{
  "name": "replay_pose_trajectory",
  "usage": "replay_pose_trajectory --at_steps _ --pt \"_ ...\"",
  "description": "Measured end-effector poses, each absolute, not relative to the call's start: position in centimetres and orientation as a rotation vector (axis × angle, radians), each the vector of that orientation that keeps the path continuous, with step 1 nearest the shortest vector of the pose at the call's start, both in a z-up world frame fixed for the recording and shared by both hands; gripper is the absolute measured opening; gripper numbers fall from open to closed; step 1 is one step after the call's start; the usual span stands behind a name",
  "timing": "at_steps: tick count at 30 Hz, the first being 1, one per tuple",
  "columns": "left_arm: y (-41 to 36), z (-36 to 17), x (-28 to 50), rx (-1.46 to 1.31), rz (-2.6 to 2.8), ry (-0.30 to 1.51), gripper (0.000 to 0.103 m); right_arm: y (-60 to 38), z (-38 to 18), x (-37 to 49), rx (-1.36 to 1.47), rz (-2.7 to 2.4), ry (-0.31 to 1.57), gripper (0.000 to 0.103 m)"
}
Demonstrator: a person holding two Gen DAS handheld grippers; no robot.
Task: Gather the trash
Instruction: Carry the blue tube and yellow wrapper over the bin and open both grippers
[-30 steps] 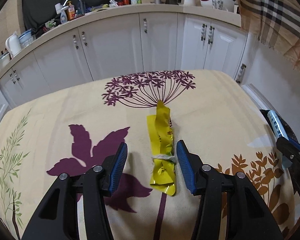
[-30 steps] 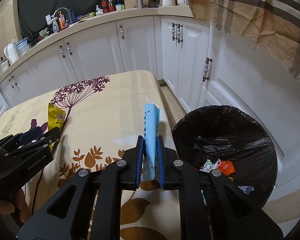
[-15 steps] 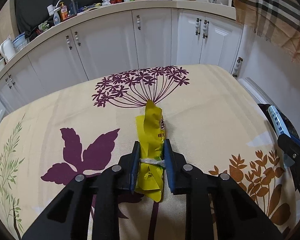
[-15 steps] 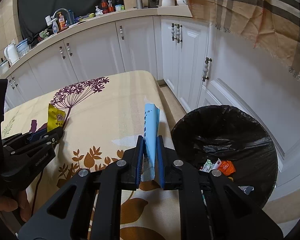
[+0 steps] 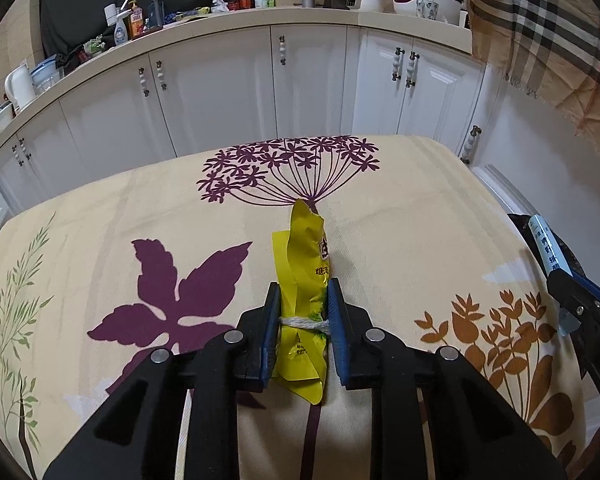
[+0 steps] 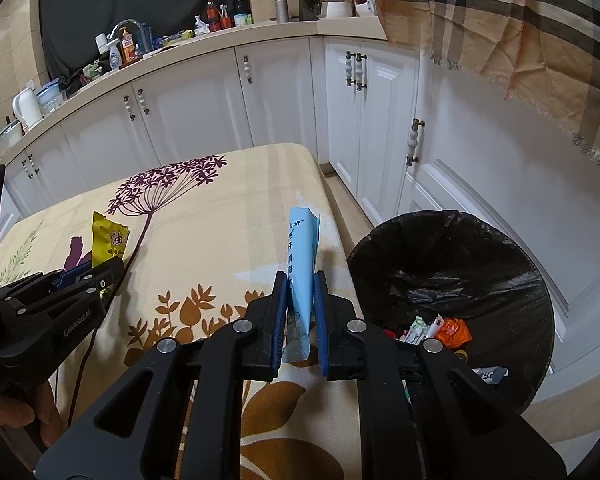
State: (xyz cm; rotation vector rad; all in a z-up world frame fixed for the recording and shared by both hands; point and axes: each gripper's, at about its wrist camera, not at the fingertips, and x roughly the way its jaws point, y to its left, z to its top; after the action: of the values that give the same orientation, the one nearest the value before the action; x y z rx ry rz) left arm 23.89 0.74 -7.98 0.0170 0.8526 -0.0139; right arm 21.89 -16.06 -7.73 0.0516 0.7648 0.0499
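Left gripper (image 5: 302, 322): pressed onto the yellow wrapper (image 5: 305, 264), pinching it at the string tied round its waist; the wrapper's far end points away over the surface (image 5: 400, 216), near end hangs below the jaws.
Right gripper (image 6: 301, 304): pinching the blue packet (image 6: 302, 256) near its lower end, so most of it stands up and away beyond the jaws.
Bin (image 6: 452, 240): black-lined, on the floor just right of the surface's right edge, with a few scraps at its bottom.
Step in hand: judged to be carrying both pieces to the bin.
Doing it well: lift the wrapper clear of the cloth before swinging right, so it does not drag. Bring each gripper over the middle of the bin's mouth before letting go, since light foil may flutter sideways. Drop the packet first; it is nearer the bin.
Risk: the wrapper may slide within its string if the grip eases.
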Motion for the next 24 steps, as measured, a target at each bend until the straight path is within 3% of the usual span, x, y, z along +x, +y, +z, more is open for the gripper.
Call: replay_pose_trajectory --at_steps 24 --pt "1.0 -4.7 16.5 0.007 -0.025 0.752 0.024 -15.3 -5.7 15.7 0.04 0.096 0.693 0.013"
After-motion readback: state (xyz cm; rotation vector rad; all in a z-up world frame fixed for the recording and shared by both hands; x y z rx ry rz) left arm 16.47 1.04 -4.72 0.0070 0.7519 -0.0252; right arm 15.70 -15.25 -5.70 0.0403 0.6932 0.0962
